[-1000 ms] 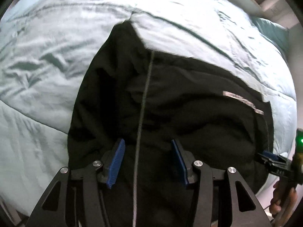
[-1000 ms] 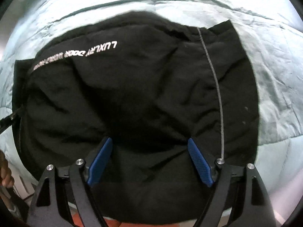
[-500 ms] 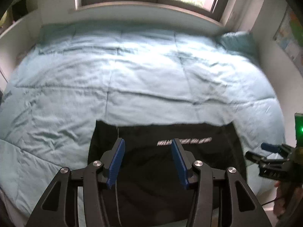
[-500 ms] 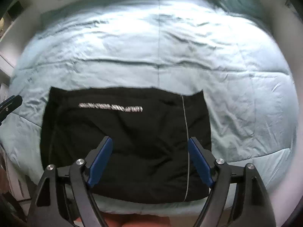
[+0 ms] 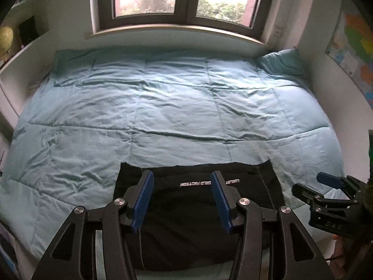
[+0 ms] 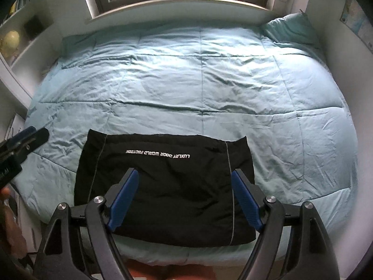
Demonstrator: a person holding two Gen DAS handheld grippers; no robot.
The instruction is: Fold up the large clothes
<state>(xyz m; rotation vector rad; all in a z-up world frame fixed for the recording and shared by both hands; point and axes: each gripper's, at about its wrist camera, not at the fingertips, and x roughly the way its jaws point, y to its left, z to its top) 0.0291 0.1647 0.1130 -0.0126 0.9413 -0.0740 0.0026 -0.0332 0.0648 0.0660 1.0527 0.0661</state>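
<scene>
On the near edge of the bed (image 6: 233, 74), over a pale blue quilt, a black garment (image 6: 167, 186) lies folded into a flat rectangle, white lettering across its far part and a thin grey stripe down each side. It looks finished or nearly so. The risk, as I judge it, is the overhang: the near hem sits right at the mattress edge, so a nudge or a drag from a later grasp could pull the slippery fabric off or open the fold. A one-sided pinch would likely skew the rectangle too.

The right wrist view shows the whole garment, both stripes and the readable lettering, plus a teal pillow (image 6: 291, 30) in the far right corner. The left wrist view hides much of the garment behind its own fingers, but it alone shows the wall map on the right.

The right claw (image 6: 184, 200) is spread wide and empty, above the cloth. The left claw (image 5: 180, 200) is likewise apart, holding nothing.
</scene>
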